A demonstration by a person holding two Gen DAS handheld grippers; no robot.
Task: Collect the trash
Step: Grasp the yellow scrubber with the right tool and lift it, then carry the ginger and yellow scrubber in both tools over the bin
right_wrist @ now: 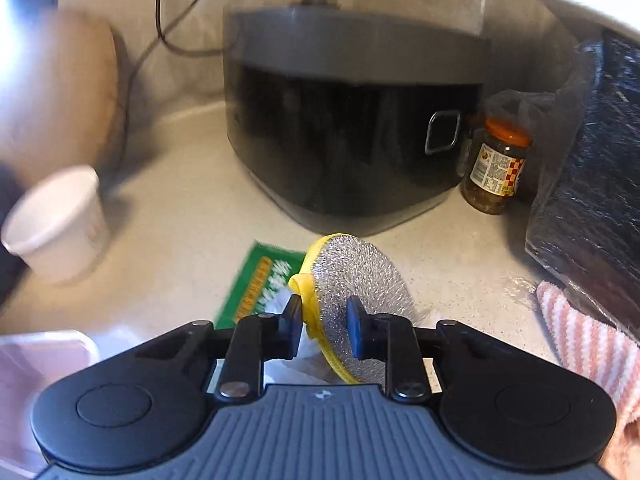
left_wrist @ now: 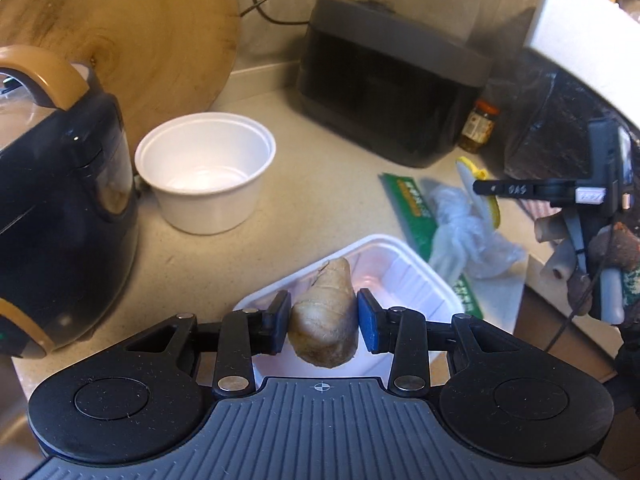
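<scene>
My left gripper [left_wrist: 323, 323] fingers clamp a piece of ginger [left_wrist: 324, 316], held above the white tray [left_wrist: 416, 276] on the tabletop [left_wrist: 320, 184]. My right gripper [right_wrist: 324, 322] fingers pinch a yellow-rimmed scouring pad [right_wrist: 360, 276] upright, over the green wrapper [right_wrist: 256, 284].

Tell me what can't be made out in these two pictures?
- Left view: the tray's near end, hidden behind the left tool and the ginger it holds.
- Right view: the white cup at the left, smeared by blur.
- Right view: the green packet's print, blurred and partly behind the scrubber.
</scene>
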